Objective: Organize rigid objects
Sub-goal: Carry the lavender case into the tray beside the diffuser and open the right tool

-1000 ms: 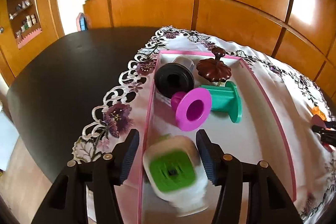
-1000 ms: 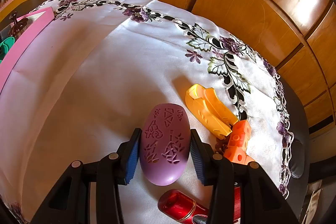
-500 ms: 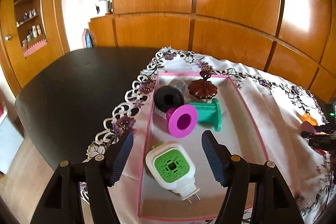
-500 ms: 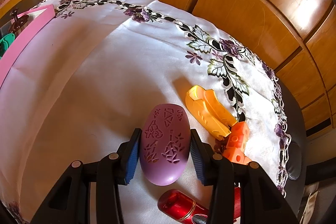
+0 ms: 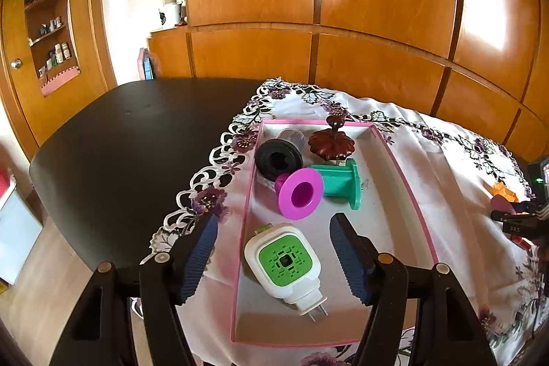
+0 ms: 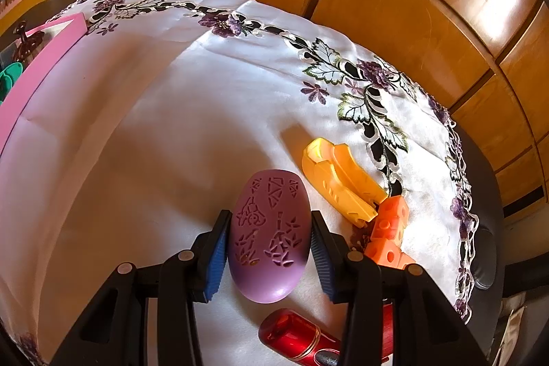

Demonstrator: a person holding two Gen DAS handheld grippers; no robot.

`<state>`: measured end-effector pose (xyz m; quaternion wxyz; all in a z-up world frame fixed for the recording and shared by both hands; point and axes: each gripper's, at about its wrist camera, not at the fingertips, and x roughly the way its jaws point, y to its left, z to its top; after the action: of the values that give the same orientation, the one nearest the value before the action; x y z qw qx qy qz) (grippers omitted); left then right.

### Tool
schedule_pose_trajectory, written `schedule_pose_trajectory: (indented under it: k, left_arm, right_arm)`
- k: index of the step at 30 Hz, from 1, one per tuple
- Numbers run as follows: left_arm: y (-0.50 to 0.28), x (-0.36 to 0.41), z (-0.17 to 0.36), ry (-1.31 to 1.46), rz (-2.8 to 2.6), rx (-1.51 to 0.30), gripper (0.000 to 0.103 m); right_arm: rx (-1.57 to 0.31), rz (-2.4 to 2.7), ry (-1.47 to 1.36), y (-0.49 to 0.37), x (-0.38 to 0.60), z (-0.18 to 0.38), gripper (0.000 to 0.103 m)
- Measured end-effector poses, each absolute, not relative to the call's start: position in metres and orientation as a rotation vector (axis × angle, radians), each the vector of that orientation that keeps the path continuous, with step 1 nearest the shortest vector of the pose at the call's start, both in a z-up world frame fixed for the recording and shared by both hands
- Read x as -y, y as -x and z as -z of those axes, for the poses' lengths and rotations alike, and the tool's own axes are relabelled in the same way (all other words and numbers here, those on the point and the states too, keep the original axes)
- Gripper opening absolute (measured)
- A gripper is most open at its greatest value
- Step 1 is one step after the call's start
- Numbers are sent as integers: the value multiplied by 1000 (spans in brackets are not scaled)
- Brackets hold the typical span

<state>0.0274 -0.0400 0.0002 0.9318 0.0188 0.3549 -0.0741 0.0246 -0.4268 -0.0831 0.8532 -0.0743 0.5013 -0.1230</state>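
Note:
My left gripper (image 5: 272, 237) is open and empty above the near end of the pink-rimmed tray (image 5: 405, 174). In the tray lie a white and green plug-in device (image 5: 283, 263), a magenta spool (image 5: 299, 193), a teal spool (image 5: 339, 182), a black roll (image 5: 278, 160) and a dark brown knobbed lid (image 5: 331, 143). My right gripper (image 6: 269, 237) is shut on a purple carved egg-shaped object (image 6: 269, 235), lifted slightly off the white cloth (image 6: 154, 132). The right gripper shows at the far right of the left wrist view (image 5: 514, 218).
Beside the egg lie a yellow-orange plastic piece (image 6: 338, 177), an orange holed block (image 6: 389, 228) and a red cylinder (image 6: 295, 337). The tray's pink wall (image 6: 41, 60) is at far left. The embroidered cloth covers part of a black table (image 5: 130, 139). Wooden cabinets (image 5: 377, 6) stand behind.
My left gripper opened wider and pulled back and up from the plug-in device, which stays in the tray. My right gripper rose a little with the purple egg.

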Motion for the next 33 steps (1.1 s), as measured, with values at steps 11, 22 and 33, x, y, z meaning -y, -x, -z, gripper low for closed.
schedule_pose_trajectory:
  k: [11,22,33]
  left_arm:
    - [-26,28,2,-18,130,-738,71]
    - [-28,12,-1,21,102,-739,71]
    - [-30,-5,0,64,67,-739,75]
  right_arm:
    - [-1053,253,152,-25,426,83,44]
    - [-915,139,36,-17,393,34,44]
    - [-802,-267,39,-30,242,-13,44]
